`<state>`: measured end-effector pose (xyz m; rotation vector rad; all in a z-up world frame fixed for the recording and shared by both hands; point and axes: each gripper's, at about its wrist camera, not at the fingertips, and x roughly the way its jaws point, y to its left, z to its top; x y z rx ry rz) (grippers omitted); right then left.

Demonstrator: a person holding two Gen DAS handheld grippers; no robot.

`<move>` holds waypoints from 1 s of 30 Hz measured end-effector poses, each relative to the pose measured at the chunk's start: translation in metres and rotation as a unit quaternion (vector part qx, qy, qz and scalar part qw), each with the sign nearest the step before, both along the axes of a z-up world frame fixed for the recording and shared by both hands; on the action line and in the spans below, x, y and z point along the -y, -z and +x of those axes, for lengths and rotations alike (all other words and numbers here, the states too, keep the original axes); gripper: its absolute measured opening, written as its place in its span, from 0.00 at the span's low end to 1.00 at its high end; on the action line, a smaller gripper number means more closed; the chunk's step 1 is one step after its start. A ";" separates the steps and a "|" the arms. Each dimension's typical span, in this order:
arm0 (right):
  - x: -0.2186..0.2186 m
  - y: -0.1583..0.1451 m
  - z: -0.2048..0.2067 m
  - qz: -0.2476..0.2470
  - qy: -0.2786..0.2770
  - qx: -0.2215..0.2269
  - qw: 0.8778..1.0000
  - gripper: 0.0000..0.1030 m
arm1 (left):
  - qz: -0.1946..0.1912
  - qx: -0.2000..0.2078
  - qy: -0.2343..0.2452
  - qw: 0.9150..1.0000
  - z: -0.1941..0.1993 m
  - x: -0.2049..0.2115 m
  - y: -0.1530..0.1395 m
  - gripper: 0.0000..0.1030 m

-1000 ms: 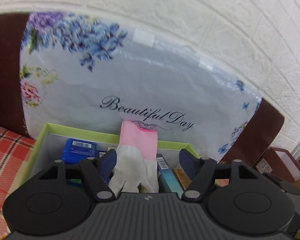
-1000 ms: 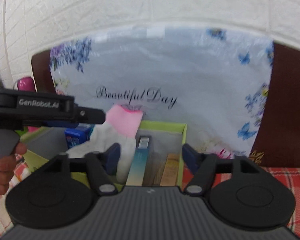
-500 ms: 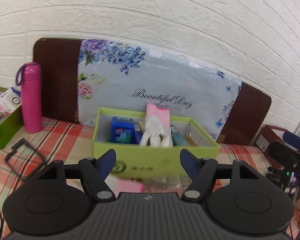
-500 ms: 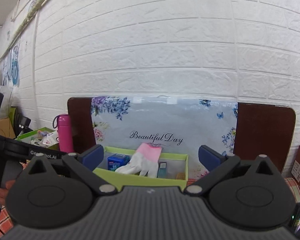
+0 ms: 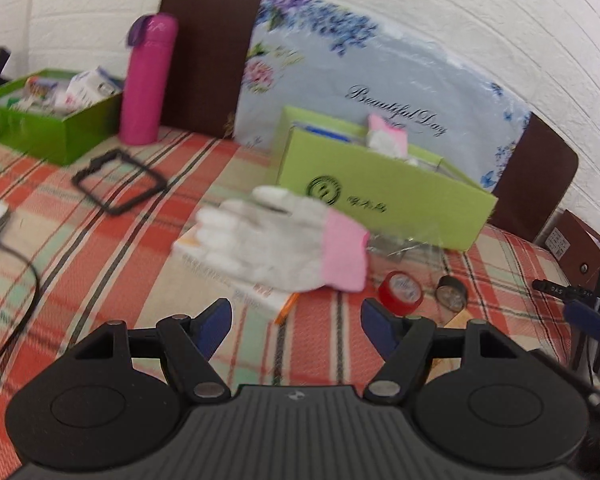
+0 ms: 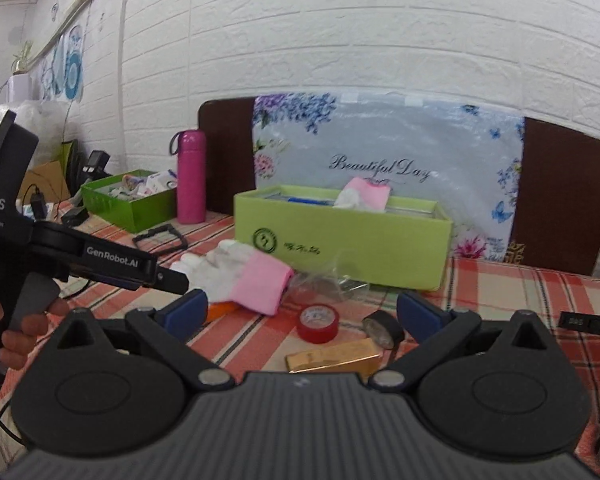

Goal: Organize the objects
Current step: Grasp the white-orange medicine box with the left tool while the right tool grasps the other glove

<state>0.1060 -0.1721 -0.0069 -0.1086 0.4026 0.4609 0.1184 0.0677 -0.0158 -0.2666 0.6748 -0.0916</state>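
A light green box [image 5: 384,196] [image 6: 340,240] stands on the plaid table with a white and pink glove [image 5: 386,136] [image 6: 362,194] sticking out of it. A second white glove with a pink cuff [image 5: 276,240] [image 6: 240,272] lies on a flat white packet in front of the box. My left gripper [image 5: 296,320] is open and empty just short of this glove. My right gripper [image 6: 302,312] is open and empty above a red tape roll [image 6: 318,322] [image 5: 400,288], a black tape roll [image 6: 382,330] [image 5: 452,292] and a gold box [image 6: 334,356].
A pink bottle [image 5: 148,80] [image 6: 191,176] and a dark green box of small items [image 5: 48,108] [image 6: 128,200] stand at the left. A black frame [image 5: 118,182] [image 6: 160,238] lies on the cloth. Crumpled clear plastic [image 6: 332,276] lies by the box. A floral board [image 6: 384,168] leans on the wall.
Both grippers have pulled back from the light green box, leaving one glove in it. The left gripper now points down at the second glove on the table.
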 end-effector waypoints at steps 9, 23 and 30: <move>-0.083 0.042 0.059 -0.107 -0.058 -0.005 0.993 0.75 | 0.005 0.009 -0.017 1.000 0.001 -0.036 0.000 0.72; -0.077 0.043 0.073 -0.092 -0.046 -0.031 0.994 0.02 | -0.015 -0.024 -0.043 0.999 0.025 -0.060 0.019 0.72; -0.028 0.034 -0.006 -0.055 -0.081 -0.071 0.993 0.02 | -0.048 -0.060 -0.091 0.993 0.062 -0.053 0.040 0.72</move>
